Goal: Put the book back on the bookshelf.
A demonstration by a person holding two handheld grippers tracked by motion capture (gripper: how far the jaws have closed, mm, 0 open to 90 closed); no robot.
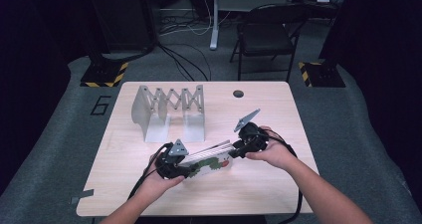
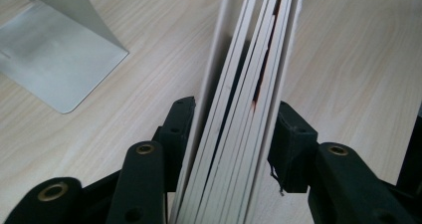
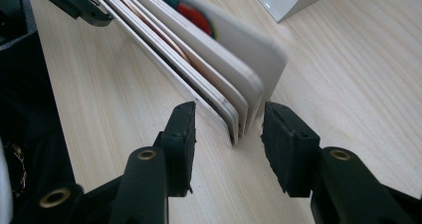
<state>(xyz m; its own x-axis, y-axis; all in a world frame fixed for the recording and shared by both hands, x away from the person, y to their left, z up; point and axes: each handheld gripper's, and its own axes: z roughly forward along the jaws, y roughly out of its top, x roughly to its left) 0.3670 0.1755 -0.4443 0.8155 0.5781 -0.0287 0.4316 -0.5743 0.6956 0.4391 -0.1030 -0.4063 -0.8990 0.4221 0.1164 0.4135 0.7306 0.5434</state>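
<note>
A thick board book (image 1: 211, 157) with white pages and a colourful cover stands on its edge on the wooden table (image 1: 278, 194), spanning the space between both hands. My left gripper (image 1: 191, 170) is shut on its near-left end; in the left gripper view both pads press the fanned pages (image 2: 244, 84). My right gripper (image 1: 233, 152) is at the book's other end. In the right gripper view its jaws stand apart, the book's rounded corner (image 3: 244, 99) lies just at the fingertips (image 3: 181, 129), and a gap shows beside the left pad.
A grey metal accordion rack (image 1: 169, 112) stands at the back left of the table, beyond the book. A round cable hole (image 1: 238, 93) lies near the far edge. A folding chair (image 1: 268, 35) stands on the floor behind the table.
</note>
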